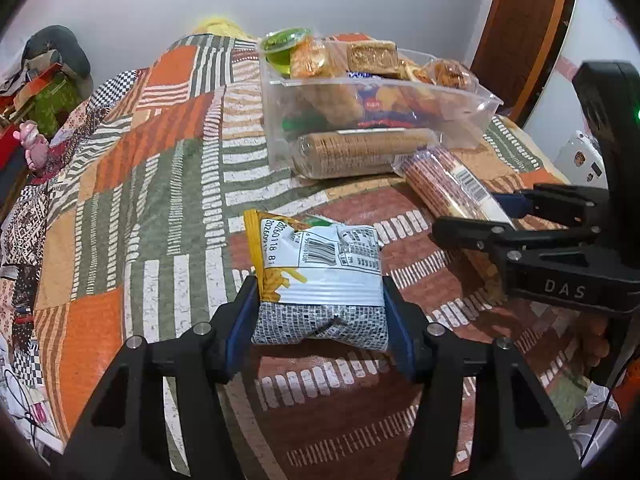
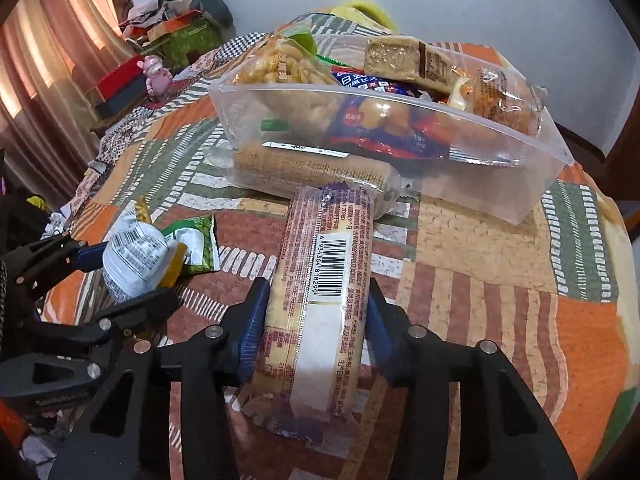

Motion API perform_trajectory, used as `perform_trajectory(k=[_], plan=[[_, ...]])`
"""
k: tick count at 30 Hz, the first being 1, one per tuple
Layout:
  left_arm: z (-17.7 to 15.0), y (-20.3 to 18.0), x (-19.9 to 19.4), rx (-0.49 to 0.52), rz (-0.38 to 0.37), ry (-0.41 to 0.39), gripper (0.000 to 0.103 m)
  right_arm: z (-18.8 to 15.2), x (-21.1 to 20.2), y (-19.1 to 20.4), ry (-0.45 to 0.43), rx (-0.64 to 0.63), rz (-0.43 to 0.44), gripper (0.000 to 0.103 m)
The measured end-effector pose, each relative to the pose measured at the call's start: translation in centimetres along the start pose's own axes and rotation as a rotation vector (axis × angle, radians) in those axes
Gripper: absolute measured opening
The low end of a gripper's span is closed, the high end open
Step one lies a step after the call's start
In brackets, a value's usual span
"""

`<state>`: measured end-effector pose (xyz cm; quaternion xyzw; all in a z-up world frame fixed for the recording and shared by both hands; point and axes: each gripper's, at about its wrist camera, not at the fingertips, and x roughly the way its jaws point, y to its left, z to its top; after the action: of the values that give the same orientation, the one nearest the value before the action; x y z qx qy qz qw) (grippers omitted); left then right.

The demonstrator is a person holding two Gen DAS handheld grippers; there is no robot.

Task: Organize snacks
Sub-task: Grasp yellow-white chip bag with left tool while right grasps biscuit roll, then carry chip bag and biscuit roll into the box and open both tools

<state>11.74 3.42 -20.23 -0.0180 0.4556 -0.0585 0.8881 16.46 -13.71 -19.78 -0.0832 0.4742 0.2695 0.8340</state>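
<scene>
My left gripper [image 1: 320, 300] is shut on a small white and yellow snack bag [image 1: 320, 276], held just above the quilt; it also shows in the right wrist view [image 2: 136, 264]. My right gripper [image 2: 316, 312] is shut on a long biscuit roll with a barcode [image 2: 320, 284], which also shows in the left wrist view [image 1: 448, 184]. A clear plastic bin [image 1: 472, 120] full of snacks stands behind. A clear-wrapped roll of round biscuits [image 1: 360, 152] lies against the bin's front.
A patchwork quilt [image 1: 152, 184] covers the bed. A small green packet [image 2: 196, 248] lies on it beside the left gripper. Boxes and a pink toy [image 1: 34, 148] sit at the far left. A wooden door [image 1: 528, 32] is at the back right.
</scene>
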Motion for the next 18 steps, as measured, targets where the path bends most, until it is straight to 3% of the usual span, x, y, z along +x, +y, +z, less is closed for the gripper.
perform_trajectory(k=[9, 18], plan=[[1.8, -0.3, -1.7, 0.0, 0.001, -0.057, 0.058, 0.1, -2.4, -1.5, -0.058, 0.044, 0.019, 0.043], [5.7, -1.2, -3.0, -0.004, -0.023, -0.14, 0.058, 2.0, -5.5, -2.8, -0.166, 0.06, -0.006, 0.043]])
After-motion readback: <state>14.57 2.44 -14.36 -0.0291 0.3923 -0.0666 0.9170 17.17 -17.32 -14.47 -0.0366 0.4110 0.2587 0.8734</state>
